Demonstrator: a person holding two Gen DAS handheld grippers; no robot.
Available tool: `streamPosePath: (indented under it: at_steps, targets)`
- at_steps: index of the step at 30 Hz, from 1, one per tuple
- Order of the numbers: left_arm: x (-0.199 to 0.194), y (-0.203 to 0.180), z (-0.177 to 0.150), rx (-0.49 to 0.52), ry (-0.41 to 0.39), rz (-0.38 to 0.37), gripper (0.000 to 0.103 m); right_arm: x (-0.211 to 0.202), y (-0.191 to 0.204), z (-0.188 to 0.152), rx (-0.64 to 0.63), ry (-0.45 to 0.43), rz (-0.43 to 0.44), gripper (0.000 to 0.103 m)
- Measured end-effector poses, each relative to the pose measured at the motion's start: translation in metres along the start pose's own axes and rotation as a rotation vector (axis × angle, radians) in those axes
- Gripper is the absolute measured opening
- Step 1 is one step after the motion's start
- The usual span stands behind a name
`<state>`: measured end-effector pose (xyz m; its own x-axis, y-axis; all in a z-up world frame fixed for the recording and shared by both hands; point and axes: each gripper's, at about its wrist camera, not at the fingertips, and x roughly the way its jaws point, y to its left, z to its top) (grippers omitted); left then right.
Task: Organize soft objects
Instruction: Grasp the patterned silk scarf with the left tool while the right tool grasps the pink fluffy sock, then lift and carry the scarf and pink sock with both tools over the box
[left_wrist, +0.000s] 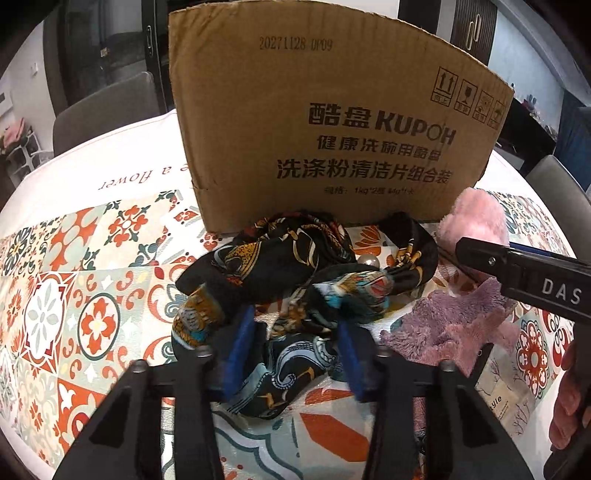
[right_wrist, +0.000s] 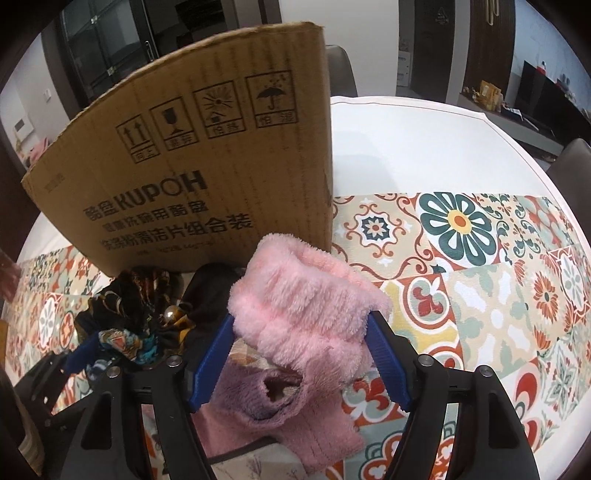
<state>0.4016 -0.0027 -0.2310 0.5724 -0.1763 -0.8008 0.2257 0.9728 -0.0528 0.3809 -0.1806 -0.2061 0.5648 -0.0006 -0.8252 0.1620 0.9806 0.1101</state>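
A dark patterned silk scarf (left_wrist: 288, 266) lies crumpled on the tiled tablecloth in front of a cardboard box (left_wrist: 332, 122). My left gripper (left_wrist: 295, 325) is open, its blue pads on either side of the scarf's near folds. A fluffy pink and mauve sock (right_wrist: 295, 317) lies right of the scarf; it also shows in the left wrist view (left_wrist: 472, 221). My right gripper (right_wrist: 301, 325) is wide around the sock's pink part, both pads touching it; whether it grips is unclear. The scarf shows at the left of the right wrist view (right_wrist: 125, 317).
The open-topped cardboard box (right_wrist: 207, 177) stands upright behind both cloths. The table (right_wrist: 424, 147) carries a patterned cloth with a white border. Dark chairs (left_wrist: 99, 110) stand behind the table. A printed card (left_wrist: 498, 402) lies under the sock at the right.
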Motion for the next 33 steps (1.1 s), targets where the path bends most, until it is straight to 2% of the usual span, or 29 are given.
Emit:
streamPosePath:
  at_steps: [2, 4, 6, 7, 9, 10, 12, 33]
  targets:
    - [0.002, 0.0, 0.001, -0.004, 0.009, -0.009, 0.026, 0.001, -0.001, 0.001, 0.0, -0.007, -0.002, 0.07]
    - [0.002, 0.0, 0.001, -0.012, 0.012, -0.012, 0.019, 0.002, -0.002, 0.001, -0.005, -0.011, -0.015, 0.06]
    - [0.003, 0.0, 0.001, -0.016, 0.013, -0.013, 0.017, 0.004, -0.003, 0.001, -0.01, -0.011, -0.029, 0.045]
    - [0.003, 0.0, 0.001, -0.015, 0.012, -0.013, 0.015, 0.005, -0.004, 0.002, -0.011, -0.011, -0.029, 0.042]
    - [0.002, -0.002, 0.0, -0.011, 0.011, -0.013, 0.012, 0.005, -0.006, 0.003, -0.005, -0.016, -0.028, 0.028]
    - [0.001, -0.003, 0.0, -0.011, 0.009, -0.014, 0.011, 0.004, -0.008, 0.004, -0.001, -0.016, -0.026, 0.026]
    - [-0.002, -0.005, 0.001, -0.013, 0.003, -0.022, 0.01, 0.002, -0.011, 0.004, 0.013, -0.021, -0.008, 0.023]
    - [-0.086, -0.011, 0.021, -0.018, -0.159, -0.069, 0.009, -0.061, -0.005, 0.003, 0.031, -0.13, 0.092, 0.023]
